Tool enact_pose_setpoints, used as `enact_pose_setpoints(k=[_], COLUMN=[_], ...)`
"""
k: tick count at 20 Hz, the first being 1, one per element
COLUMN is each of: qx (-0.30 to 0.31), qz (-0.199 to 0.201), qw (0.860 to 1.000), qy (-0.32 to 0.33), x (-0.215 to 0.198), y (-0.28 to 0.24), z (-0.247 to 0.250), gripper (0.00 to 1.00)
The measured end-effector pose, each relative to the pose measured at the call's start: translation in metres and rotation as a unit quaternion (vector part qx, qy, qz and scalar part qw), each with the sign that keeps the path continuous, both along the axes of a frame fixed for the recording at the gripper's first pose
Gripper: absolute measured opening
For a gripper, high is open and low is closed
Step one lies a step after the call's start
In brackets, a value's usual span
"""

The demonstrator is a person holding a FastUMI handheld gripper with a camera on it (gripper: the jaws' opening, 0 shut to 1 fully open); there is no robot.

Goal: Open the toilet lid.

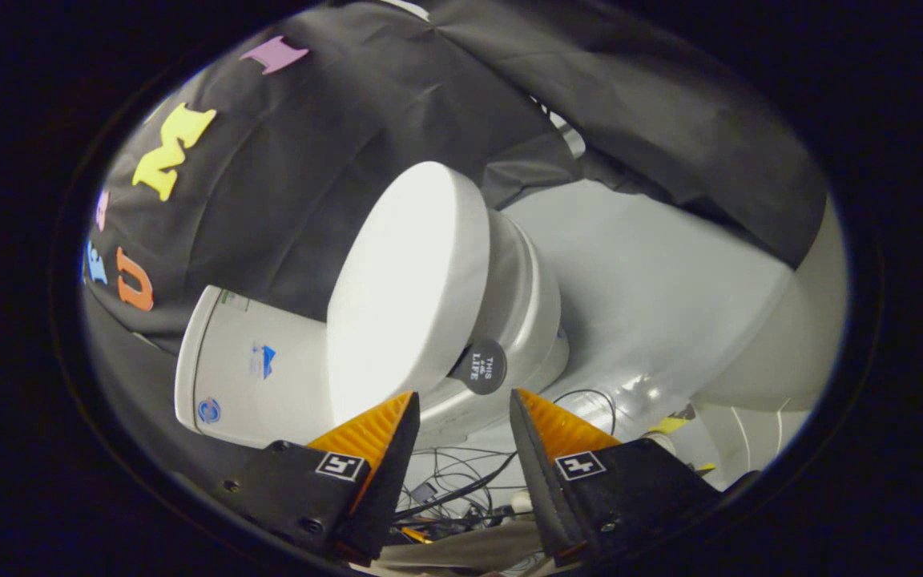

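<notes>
- Hovering with its two fingers spread apart and nothing between them, the gripper (pixel 463 409) is released; both fingertips stop just short of the toilet.
- Seen through a tilted camera, the toilet looks rolled onto its side; that lean is most likely the gripper's own twist in the hand, not the toilet's.
- The lid (pixel 405 280) is a broad white oval, swung clear of the seat (pixel 521 300) so that a gap shows between them. It looks already raised, and the task seems done or nearly so.
- A round dark tab (pixel 481 366) sticks out at the lid's front edge, probably there as a handle so the lid can be lifted without touching it.
- That tab sits just beyond the fingers, roughly in line with the space between them, while the lid's lower edge lies just ahead of the left finger.
- The tank (pixel 241 369) stands behind the lid, against the booth wall.
- Loose cables (pixel 461 481) lie on the floor (pixel 654 280) under the gripper.
</notes>
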State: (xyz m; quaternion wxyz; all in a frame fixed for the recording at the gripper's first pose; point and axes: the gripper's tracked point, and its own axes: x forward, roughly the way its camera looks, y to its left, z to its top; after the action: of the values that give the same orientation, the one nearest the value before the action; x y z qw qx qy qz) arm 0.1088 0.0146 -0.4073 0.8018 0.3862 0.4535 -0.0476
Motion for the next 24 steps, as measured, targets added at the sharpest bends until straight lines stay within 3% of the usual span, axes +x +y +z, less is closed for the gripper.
enact_pose_setpoints(k=[6, 11, 12, 15, 16, 20, 24], qx=[0.071, 0.107, 0.104, 0.068, 0.062, 0.095, 0.085], qz=[-0.015, -0.007, -0.01, -0.013, -0.011, -0.023, -0.018], qw=[0.997, 0.994, 0.994, 0.997, 0.998, 0.994, 0.994], qy=[-0.018, -0.028, -0.033, -0.027, -0.03, -0.054, -0.064], x=[0.028, 0.022, 0.023, 0.024, 0.024, 0.027, 0.027], y=[0.0, 0.004, 0.004, -0.001, -0.003, -0.003, 0.002], z=[-0.029, -0.033, -0.032, -0.036, -0.033, -0.01, 0.002], gripper=[0.7, 0.58, 0.54, 0.25, 0.21, 0.12, 0.07])
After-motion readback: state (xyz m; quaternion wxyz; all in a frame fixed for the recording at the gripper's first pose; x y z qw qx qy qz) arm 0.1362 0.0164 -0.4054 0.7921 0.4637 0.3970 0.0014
